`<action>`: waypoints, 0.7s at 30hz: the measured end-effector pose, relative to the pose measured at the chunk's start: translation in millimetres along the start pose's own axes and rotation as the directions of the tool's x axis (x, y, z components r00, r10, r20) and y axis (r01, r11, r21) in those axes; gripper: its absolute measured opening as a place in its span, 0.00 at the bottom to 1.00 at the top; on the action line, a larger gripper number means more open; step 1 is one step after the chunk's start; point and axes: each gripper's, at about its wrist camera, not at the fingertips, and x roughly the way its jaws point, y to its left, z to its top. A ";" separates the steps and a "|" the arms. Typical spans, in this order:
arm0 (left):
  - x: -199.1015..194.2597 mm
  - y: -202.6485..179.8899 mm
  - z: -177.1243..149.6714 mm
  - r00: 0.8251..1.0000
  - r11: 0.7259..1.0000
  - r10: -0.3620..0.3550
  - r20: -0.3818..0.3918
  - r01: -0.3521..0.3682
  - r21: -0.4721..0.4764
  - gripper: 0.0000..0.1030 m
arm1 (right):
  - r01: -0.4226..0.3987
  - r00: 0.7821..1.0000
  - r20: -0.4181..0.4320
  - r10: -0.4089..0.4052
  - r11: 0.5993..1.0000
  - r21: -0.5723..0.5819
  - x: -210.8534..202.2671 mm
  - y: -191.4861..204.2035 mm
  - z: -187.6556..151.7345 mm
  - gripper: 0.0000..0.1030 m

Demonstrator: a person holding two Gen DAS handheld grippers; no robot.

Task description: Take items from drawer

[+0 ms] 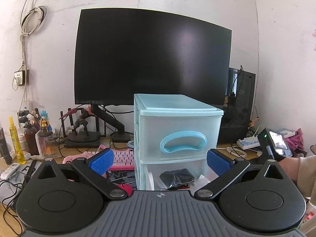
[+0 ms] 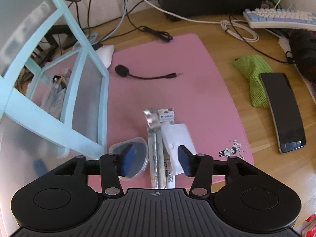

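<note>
Soft pink mat (image 2: pixel 177 90) bears crinkly silver packets (image 2: pixel 156 138) — right gripper (image 2: pixel 155 158) released, left gripper (image 1: pixel 160 159) spread wide.

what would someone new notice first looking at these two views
In the left wrist view, a big dark monitor fills the wall side, with a pale blue drawer unit right before it. In the right wrist view, a pink mat carries a small black microphone and silver packets between the open right tool.
</note>
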 end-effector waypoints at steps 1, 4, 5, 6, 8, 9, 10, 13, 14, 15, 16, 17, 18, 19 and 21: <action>-0.5 0.5 0.0 1.000 1.000 -0.001 0.000 0.001 0.000 1.00 | 0.000 1.000 0.005 0.000 1.000 0.006 -3.2 -0.1 0.7 0.53; -2.1 3.4 -1.6 1.000 1.000 -0.006 -0.007 0.006 -0.008 1.00 | -0.042 0.999 0.026 0.042 0.999 0.003 -23.9 3.9 2.7 0.53; -2.8 4.1 -2.2 1.000 1.000 -0.009 -0.009 0.009 -0.009 1.00 | -0.063 0.997 0.037 0.063 0.998 -0.018 -33.6 7.7 2.7 0.53; -3.4 4.7 -2.9 1.000 1.000 -0.012 -0.011 0.012 -0.010 1.00 | -0.085 0.995 0.049 0.087 0.995 -0.049 -44.6 12.8 2.1 0.53; -4.7 6.0 -4.6 1.000 1.000 -0.019 -0.016 0.018 -0.012 1.00 | -0.135 0.986 0.081 0.146 0.982 -0.130 -71.7 26.0 -1.7 0.53; -5.5 6.8 -5.3 1.000 1.000 -0.022 -0.017 0.021 -0.014 1.00 | -0.160 0.979 0.097 0.178 0.972 -0.174 -85.9 33.1 -3.9 0.53; -6.2 8.0 -6.1 1.000 1.000 -0.023 -0.018 0.023 -0.016 1.00 | -0.178 0.973 0.111 0.204 0.962 -0.209 -99.5 39.9 -6.4 0.53; -8.7 12.3 -7.8 1.000 0.999 -0.025 -0.019 0.025 -0.025 1.00 | -0.215 0.954 0.146 0.261 0.938 -0.273 -135.6 61.7 -13.5 0.53; -9.5 13.5 -8.1 1.000 0.999 -0.025 -0.019 0.025 -0.026 1.00 | -0.228 0.946 0.155 0.284 0.925 -0.303 -145.7 71.3 -16.9 0.53; -10.6 14.5 -8.3 1.000 0.999 -0.026 -0.017 0.026 -0.026 1.00 | -0.238 0.939 0.162 0.304 0.913 -0.332 -153.4 81.0 -20.3 0.53; -11.7 15.5 -8.6 0.999 0.999 -0.027 -0.016 0.027 -0.026 1.00 | -0.247 0.931 0.167 0.324 0.899 -0.362 -161.1 90.7 -23.7 0.53; -12.6 16.5 -8.6 0.999 0.999 -0.028 -0.015 0.028 -0.024 1.00 | -0.256 0.925 0.167 0.342 0.883 -0.393 -165.8 100.7 -27.2 0.53; -13.5 17.5 -8.6 0.999 0.999 -0.029 -0.014 0.029 -0.022 1.00 | -0.259 0.922 0.158 0.355 0.865 -0.430 -165.9 111.7 -31.6 0.52; -15.1 18.5 -8.7 0.999 0.999 -0.030 -0.011 0.029 -0.020 1.00 | -0.258 0.920 0.146 0.363 0.844 -0.470 -164.3 123.4 -36.7 0.52; -18.4 21.0 -8.9 1.000 1.000 -0.025 -0.009 0.025 -0.017 1.00 | -0.241 0.927 0.119 0.356 0.807 -0.539 -155.6 145.2 -46.3 0.51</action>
